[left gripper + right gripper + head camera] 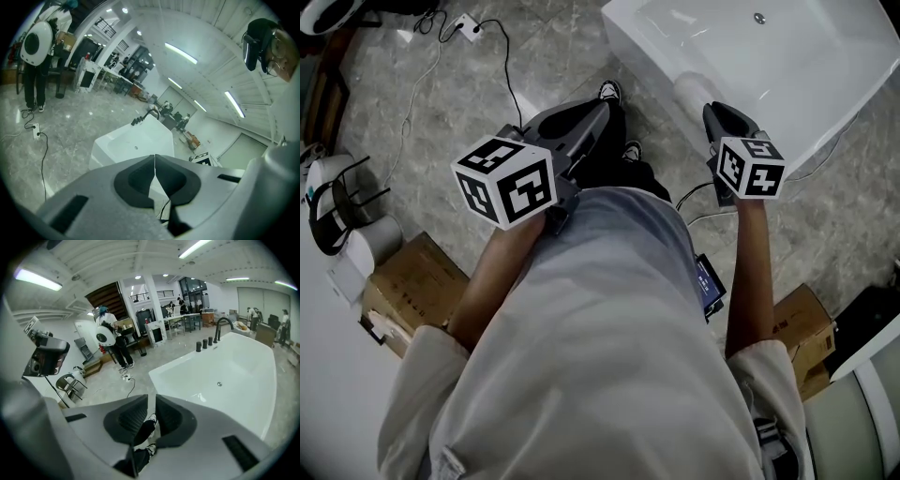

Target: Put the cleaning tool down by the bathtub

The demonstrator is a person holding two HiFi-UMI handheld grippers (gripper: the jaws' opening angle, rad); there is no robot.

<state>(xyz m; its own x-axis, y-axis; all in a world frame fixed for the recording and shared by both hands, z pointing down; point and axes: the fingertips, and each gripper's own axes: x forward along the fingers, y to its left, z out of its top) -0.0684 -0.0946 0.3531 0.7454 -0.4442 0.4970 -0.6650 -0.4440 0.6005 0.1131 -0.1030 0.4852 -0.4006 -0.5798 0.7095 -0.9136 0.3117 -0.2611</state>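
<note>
Left gripper is closed, empty; right gripper is narrowly apart, empty, both near the bathtub. A white cylinder, perhaps the cleaning tool, lies against the bathtub's side.

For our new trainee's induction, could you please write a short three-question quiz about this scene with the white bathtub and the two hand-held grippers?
1. True or false: the left gripper grips a tool between its jaws.
2. What stands on the grey marble floor beyond both grippers? A) a glossy white rectangular bathtub; B) a wooden table; C) a green sofa.
3. Which gripper's jaws stand slightly apart?
Key: 1 false, its jaws are shut and empty; 2 A; 3 the right gripper, with nothing held.
</note>
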